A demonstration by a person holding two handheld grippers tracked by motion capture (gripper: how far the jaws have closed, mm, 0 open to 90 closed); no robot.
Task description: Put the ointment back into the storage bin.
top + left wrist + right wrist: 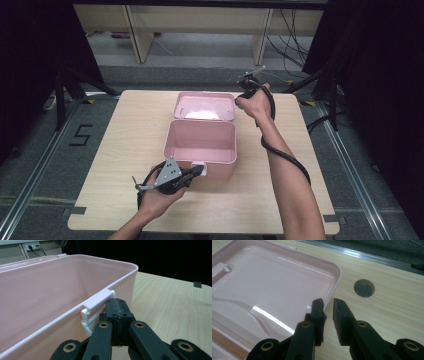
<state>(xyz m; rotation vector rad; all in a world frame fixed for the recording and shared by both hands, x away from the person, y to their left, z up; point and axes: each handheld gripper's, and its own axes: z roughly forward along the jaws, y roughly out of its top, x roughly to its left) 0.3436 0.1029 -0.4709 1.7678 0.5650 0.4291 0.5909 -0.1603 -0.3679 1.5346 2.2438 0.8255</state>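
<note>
One pink box (202, 142) stands open near the middle of one light wooden table (115, 150), and its one lid (205, 106) is swung back flat on the tabletop at the box's twelve o'clock side, joined to it along the rear edge. Two hand-held grippers work at it. The left gripper (199, 171) comes in from about seven o'clock of the box and sits at the front wall, just beside the one white latch (198, 166); in the left gripper view its jaws are clenched flat together with nothing between them, their tips touching or all but touching the latch (96, 305) just under the rim of the box (50, 290), whose hollow inside opens toward ten o'clock of the tips. The right gripper (239, 96) is at the lid's three o'clock corner in the high view. In the right gripper view its jaws stand apart, released, with a narrow gap showing bare table (387, 310) between the pads; the right-hand edge of the lid (274, 287) runs up to the near jaw, so the lid lies at about ten o'clock of the tips, and whether that jaw touches the rim cannot be told. One round hole (364, 288) in the tabletop lies at about one o'clock of the tips, near but apart from the lid's corner
</note>
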